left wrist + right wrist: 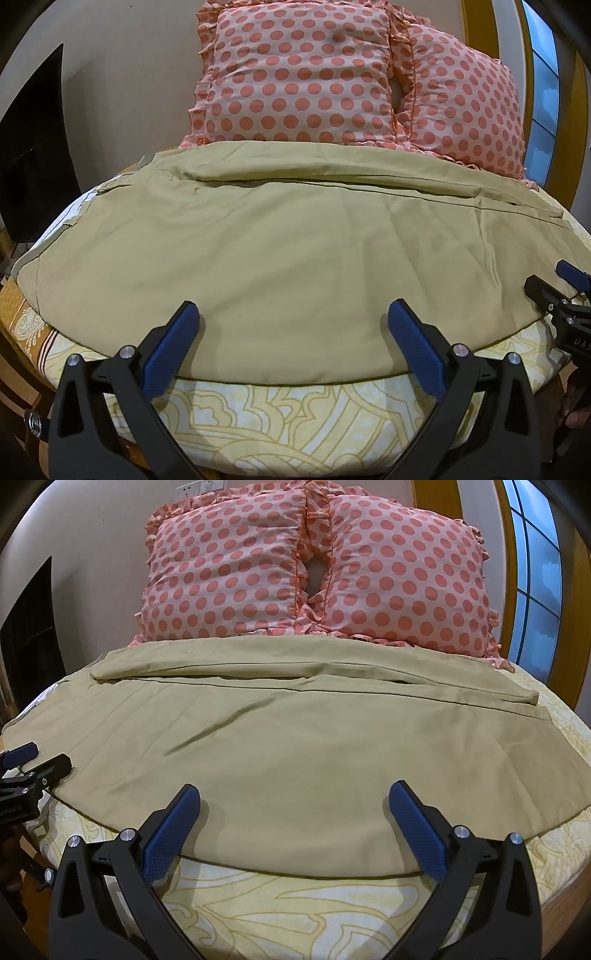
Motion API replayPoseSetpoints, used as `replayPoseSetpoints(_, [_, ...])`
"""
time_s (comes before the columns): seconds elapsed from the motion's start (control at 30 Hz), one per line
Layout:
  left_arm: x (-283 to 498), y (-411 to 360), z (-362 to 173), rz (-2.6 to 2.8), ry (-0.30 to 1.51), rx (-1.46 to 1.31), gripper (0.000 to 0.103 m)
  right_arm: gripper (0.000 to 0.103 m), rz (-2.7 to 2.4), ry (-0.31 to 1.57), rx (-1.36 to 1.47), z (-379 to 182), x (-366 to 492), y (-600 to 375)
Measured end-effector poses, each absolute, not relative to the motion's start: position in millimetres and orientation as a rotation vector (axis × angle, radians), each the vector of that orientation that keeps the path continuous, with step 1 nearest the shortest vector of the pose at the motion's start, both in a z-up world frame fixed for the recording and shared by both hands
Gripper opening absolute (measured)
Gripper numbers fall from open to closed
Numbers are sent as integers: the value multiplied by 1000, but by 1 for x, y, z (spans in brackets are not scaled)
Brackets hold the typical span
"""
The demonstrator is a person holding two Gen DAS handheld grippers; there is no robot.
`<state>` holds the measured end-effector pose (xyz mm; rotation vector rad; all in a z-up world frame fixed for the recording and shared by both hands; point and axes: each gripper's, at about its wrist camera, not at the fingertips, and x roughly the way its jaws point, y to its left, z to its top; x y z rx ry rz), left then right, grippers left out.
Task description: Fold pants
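**Mia:** Why are both grabbers so close to us?

**Dad:** They wait at the near edge of the bed. The left gripper (293,325) has its blue fingers (173,343) spread wide, with nothing between them. The right gripper (294,805) is spread wide too, and it holds nothing.

**Mia:** Where are the pants?

**Dad:** The tan pants (295,746) lie flat across the bed, from left to right. Their near edge sits just past the fingertips, so I think each grabber can pinch that edge soon.

**Mia:** Why two grabbers?

**Dad:** The cloth is wide and floppy. One on the left part and one on the right part would lift it evenly, I guess.

**Mia:** What is under it?

**Dad:** A yellow sheet (295,915) with swirls. It peeks out on the near side.

**Mia:** And farther away?

**Dad:** The far leg (258,661) lies a bit over the near one. Behind it two dotted pillows (229,568) lean on the wall, touching the far edge of the pants.
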<state>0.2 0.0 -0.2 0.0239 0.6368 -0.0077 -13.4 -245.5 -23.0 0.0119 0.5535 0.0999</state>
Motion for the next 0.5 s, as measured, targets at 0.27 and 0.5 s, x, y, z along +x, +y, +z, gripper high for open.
replayPoseSetpoints(0.27, [3, 1, 2, -8, 640, 23, 101, 102, 100, 551, 12, -23, -14, -245])
replayPoseSetpoints(0.5, [0, 0, 0, -8, 633, 24, 101, 102, 100, 550, 13, -23, -14, -245])
